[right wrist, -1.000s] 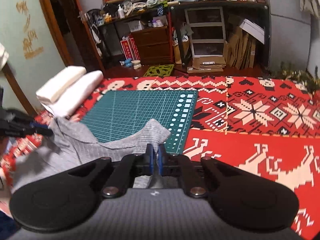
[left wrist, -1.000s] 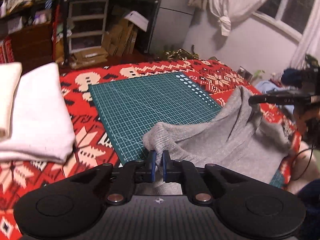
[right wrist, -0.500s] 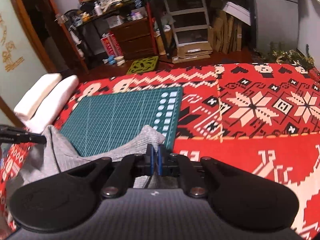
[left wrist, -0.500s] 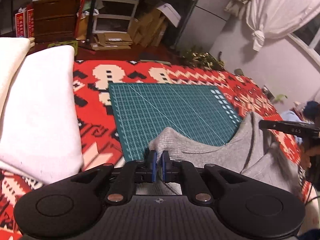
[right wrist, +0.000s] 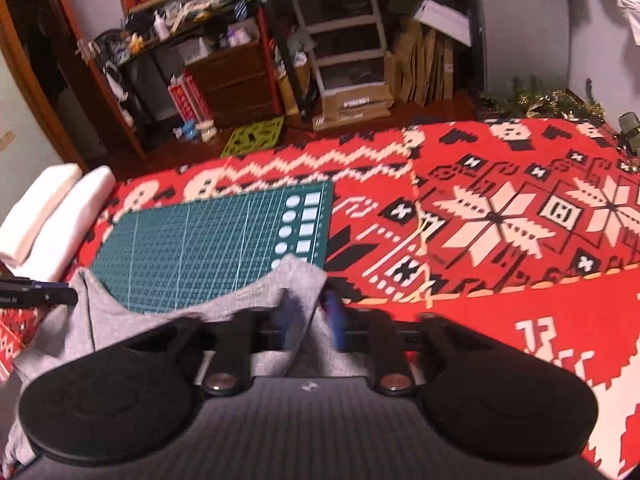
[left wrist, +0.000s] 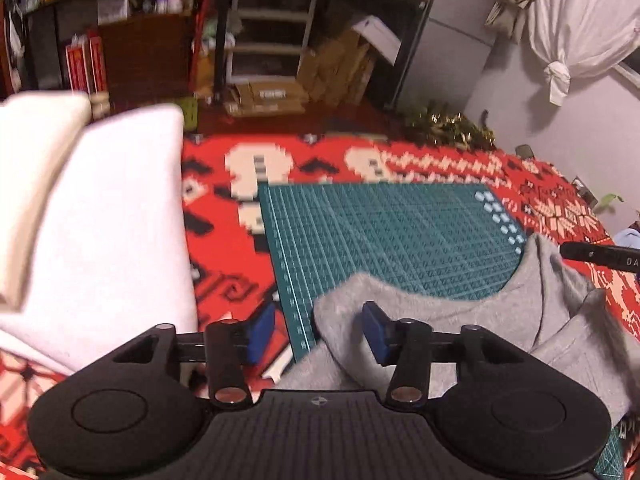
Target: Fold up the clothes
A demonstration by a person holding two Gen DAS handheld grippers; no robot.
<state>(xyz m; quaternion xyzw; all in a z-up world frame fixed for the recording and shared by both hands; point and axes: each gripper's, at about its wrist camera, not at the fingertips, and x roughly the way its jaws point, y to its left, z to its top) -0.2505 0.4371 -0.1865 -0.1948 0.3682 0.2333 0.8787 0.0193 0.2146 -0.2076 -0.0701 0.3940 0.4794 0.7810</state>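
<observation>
A grey garment (left wrist: 460, 320) lies bunched on the near edge of a green cutting mat (left wrist: 392, 240). One of its corners sits between the blue pads (left wrist: 374, 332) of my left gripper (left wrist: 318, 332). That gripper's jaws are opening and the pads stand off the cloth. In the right wrist view the garment's other corner (right wrist: 300, 280) drapes between the pads of my right gripper (right wrist: 310, 318). Its jaws are opening too, and the blurred pads are not pressing the cloth. Each view shows the other gripper's finger at its edge (left wrist: 600, 254) (right wrist: 36, 296).
The mat (right wrist: 200, 248) lies on a red patterned blanket (right wrist: 500, 220). Two folded white cloths (left wrist: 100, 232) (right wrist: 52, 216) are stacked to the left of the mat. Shelves, drawers and cardboard boxes (right wrist: 344, 64) stand beyond the far edge.
Both grippers were shut on the grey garment's corners and have now opened, letting the corners rest at the mat's near edge. Both moved forward and slightly down.
</observation>
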